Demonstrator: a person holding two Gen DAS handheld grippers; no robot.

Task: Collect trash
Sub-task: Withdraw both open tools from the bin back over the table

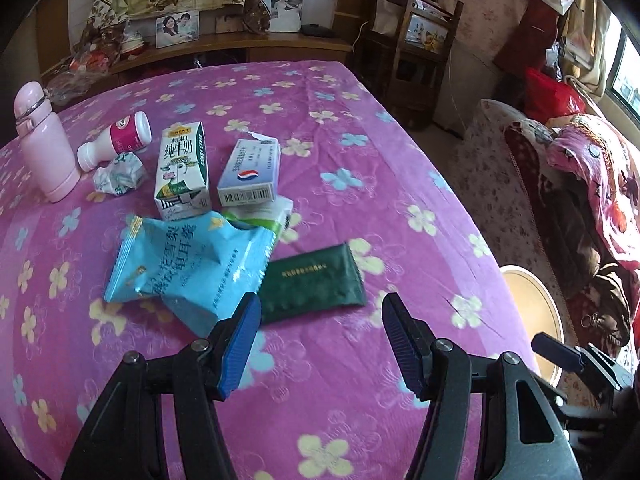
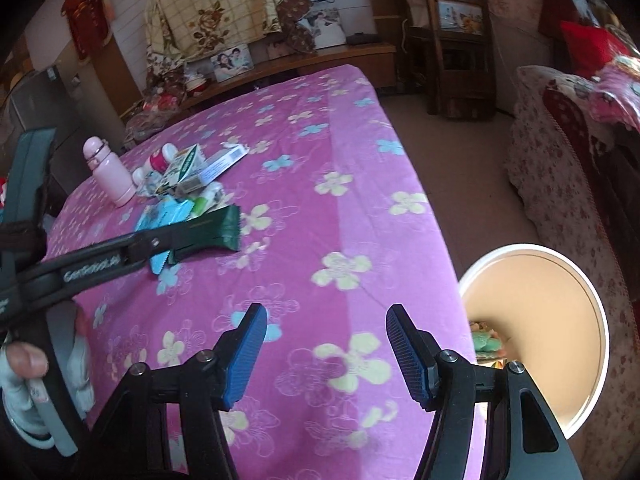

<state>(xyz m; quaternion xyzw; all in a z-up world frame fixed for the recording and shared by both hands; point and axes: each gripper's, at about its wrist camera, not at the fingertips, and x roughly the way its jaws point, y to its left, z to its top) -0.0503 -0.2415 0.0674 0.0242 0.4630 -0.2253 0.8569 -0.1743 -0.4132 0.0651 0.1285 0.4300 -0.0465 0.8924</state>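
Trash lies on a pink flowered tablecloth (image 1: 340,380): a dark green sachet (image 1: 314,282), a light blue snack wrapper (image 1: 188,264), a milk carton (image 1: 182,170), a blue-white medicine box (image 1: 250,174), a crumpled paper ball (image 1: 118,174), a small white-pink bottle (image 1: 116,140). My left gripper (image 1: 318,322) is open, just short of the green sachet (image 2: 218,226). My right gripper (image 2: 326,330) is open and empty over the table's right edge, beside a white-rimmed bin (image 2: 536,328).
A pink flask (image 1: 44,144) stands at the table's far left. A white-green packet (image 1: 266,214) lies under the medicine box. The bin (image 1: 532,312) stands on the floor right of the table, before a flowered sofa (image 2: 560,184). A shelf and a wooden chair (image 1: 416,60) stand behind.
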